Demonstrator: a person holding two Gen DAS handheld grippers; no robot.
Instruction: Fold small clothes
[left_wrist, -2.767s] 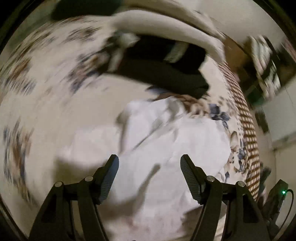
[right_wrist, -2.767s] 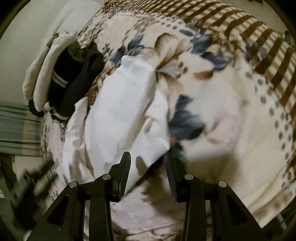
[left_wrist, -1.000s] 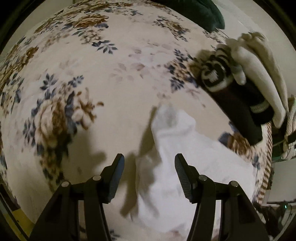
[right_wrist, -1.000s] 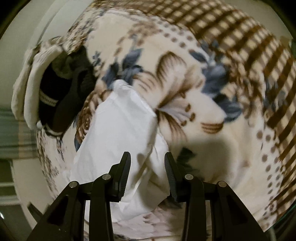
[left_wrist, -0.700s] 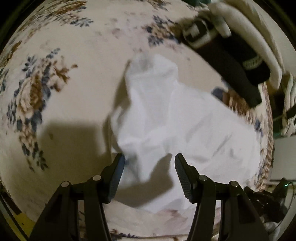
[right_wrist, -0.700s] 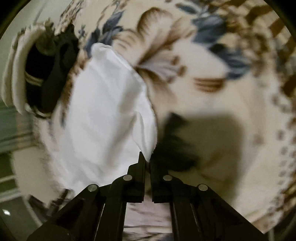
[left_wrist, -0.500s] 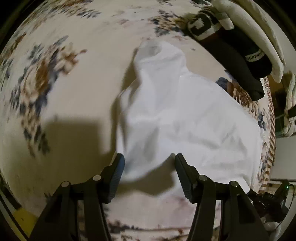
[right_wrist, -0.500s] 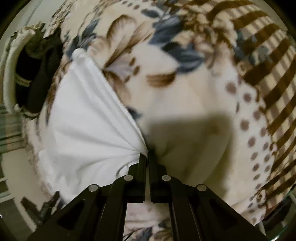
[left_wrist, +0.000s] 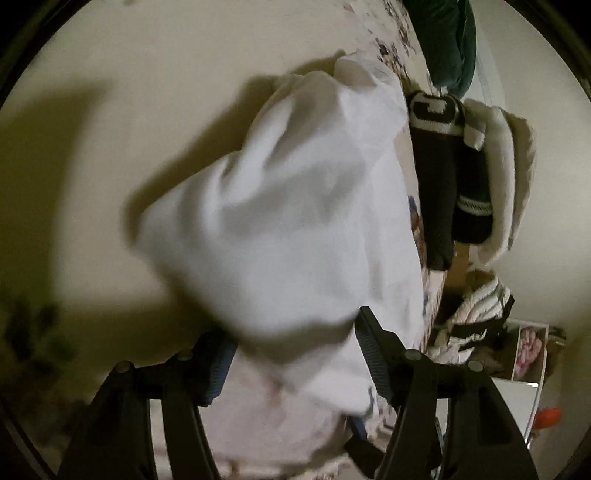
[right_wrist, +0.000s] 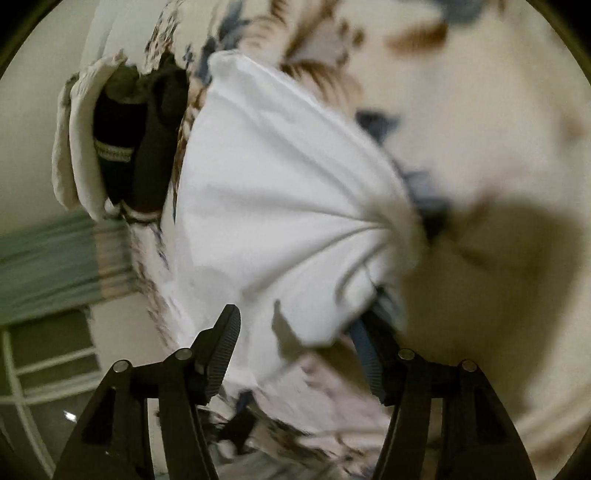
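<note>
The left gripper (left_wrist: 295, 354) is standing with its jaws apart, and they have just been opening wider. A loose fold of the white cotton garment (left_wrist: 295, 221) is hanging down between them and covering the tip of the left-hand finger; I cannot tell if the pads are touching the cloth, but they are not pressing it.

The right gripper (right_wrist: 299, 350) is also showing its jaws wide apart, and they have just been opening. The near edge of the same white cotton garment (right_wrist: 277, 206) is lying between them. A bunched corner of it, with creases running out like a fan, is sitting just beside the right-hand finger, which is partly hidden behind the cloth.

The garment is lying on the cream bedspread with blue and brown flowers (right_wrist: 480, 110), near the edge of the bed. Beyond the garment, just beside its far side, a black knitted garment with pale patterned bands (left_wrist: 443, 173) is resting, and against it a cream fluffy cloth (left_wrist: 502, 177) is lying. Farther behind these, a dark green cloth (left_wrist: 450, 40) is showing at the top of the left wrist view.
</note>
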